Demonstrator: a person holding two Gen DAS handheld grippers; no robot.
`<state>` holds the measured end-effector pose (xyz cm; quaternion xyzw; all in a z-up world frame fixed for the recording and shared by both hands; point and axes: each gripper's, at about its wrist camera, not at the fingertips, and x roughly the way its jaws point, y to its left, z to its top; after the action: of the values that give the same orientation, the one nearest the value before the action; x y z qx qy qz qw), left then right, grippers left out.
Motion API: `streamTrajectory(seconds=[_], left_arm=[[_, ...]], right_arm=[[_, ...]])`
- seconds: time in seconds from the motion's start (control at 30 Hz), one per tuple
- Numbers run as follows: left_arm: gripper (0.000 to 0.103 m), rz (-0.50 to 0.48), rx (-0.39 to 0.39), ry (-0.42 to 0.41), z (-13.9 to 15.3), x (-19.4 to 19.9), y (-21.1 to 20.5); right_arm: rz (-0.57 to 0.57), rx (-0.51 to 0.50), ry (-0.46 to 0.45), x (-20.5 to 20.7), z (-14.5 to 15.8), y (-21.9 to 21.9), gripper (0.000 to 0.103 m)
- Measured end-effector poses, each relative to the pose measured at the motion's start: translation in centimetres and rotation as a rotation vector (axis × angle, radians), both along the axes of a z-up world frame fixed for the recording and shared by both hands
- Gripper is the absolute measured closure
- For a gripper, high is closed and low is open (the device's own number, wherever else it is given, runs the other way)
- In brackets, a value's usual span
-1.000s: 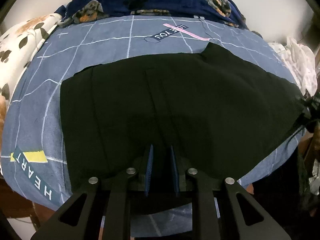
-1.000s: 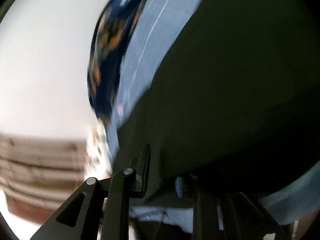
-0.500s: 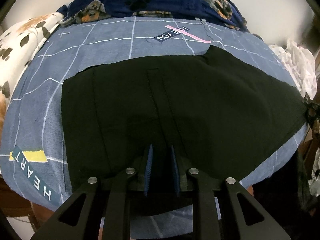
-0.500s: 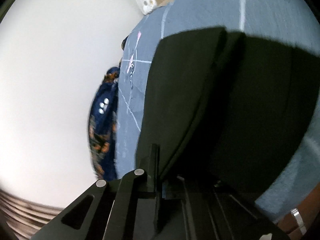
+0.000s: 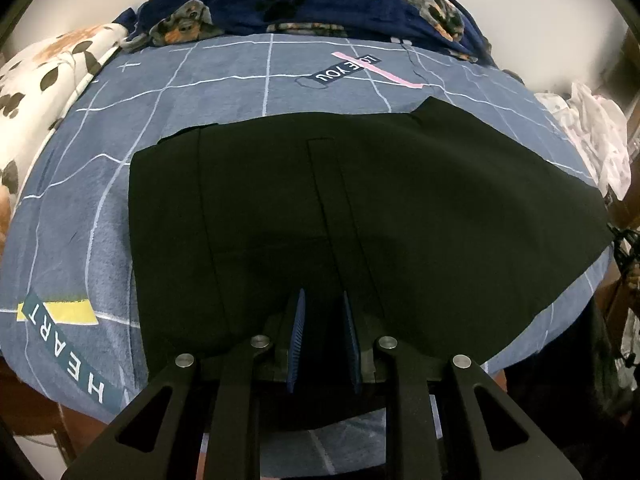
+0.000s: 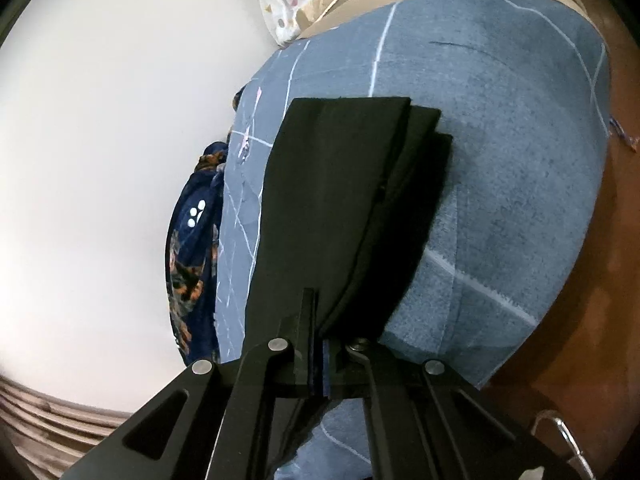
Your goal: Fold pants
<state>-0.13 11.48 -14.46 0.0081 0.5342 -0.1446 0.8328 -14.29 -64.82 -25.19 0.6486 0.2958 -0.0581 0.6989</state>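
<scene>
Black pants [image 5: 360,200] lie spread across a blue grid-patterned bedsheet [image 5: 240,96]. My left gripper [image 5: 323,294] points down at their near edge. Its blue pads stand a narrow gap apart with dark fabric bunched between them, and cloth runs on under the fingers. In the right wrist view the pants [image 6: 340,200] stretch away in stacked layers, their far ends stepped. My right gripper [image 6: 318,316] is shut, and a raised fold of the top layer runs straight into its pads.
A navy dog-print blanket [image 5: 320,0] lies bunched at the far side of the bed. A white spotted cover [image 5: 40,80] sits at the left and a pile of pale clothes [image 5: 592,132] at the right. The brown wooden bed frame [image 6: 592,320] borders the sheet [image 6: 500,160].
The right gripper has swung round and now looks along the length of the pants, with its jaws closed. The pants' right corner, raised before, now lies flat. The left gripper has kept still.
</scene>
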Motion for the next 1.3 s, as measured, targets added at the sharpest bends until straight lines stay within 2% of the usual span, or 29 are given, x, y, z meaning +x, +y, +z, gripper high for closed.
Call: streamTrajectory(seconds=[0.17, 0.27, 0.37, 0.47, 0.53, 0.67, 0.83, 1.07, 1.13, 1.3], left_arm=[[0.082, 0.002, -0.001, 0.000, 0.0, 0.0, 0.0], [0.082, 0.000, 0.002, -0.003, 0.0, -0.1, -0.1], [0.082, 0.003, 0.003, -0.003, 0.0, 0.0, -0.1], [0.082, 0.000, 0.005, -0.006, 0.1, 0.0, -0.1], [0.082, 0.000, 0.006, -0.006, 0.1, -0.1, -0.1], [0.082, 0.002, 0.001, -0.006, 0.1, 0.0, -0.1], [0.080, 0.006, -0.006, -0.008, 0.1, 0.0, -0.1], [0.077, 0.001, 0.002, -0.014, 0.1, 0.0, -0.4], [0.073, -0.004, 0.001, -0.014, 0.1, 0.1, -0.5], [0.069, -0.018, 0.015, -0.024, 0.0, -0.1, -1.0]], right_arm=[[-0.030, 0.018, -0.017, -0.9, -0.2, -0.5, 0.101], [-0.081, 0.065, -0.033, -1.8, -0.7, -1.4, 0.101], [-0.105, 0.044, -0.041, -2.7, -0.3, -2.1, 0.098], [-0.131, 0.067, -0.065, -3.4, -0.3, -2.4, 0.095], [-0.146, 0.028, -0.060, -3.6, 0.3, -2.4, 0.093], [-0.261, 0.013, -0.052, -5.9, 0.9, -3.9, 0.089], [-0.345, 0.030, -0.046, -8.3, 0.4, -5.7, 0.083], [-0.327, 0.055, -0.042, -7.3, -0.4, -5.7, 0.074], [-0.311, 0.058, -0.036, -6.8, -0.7, -5.4, 0.071], [-0.274, 0.050, -0.051, -5.4, -0.1, -4.4, 0.069]])
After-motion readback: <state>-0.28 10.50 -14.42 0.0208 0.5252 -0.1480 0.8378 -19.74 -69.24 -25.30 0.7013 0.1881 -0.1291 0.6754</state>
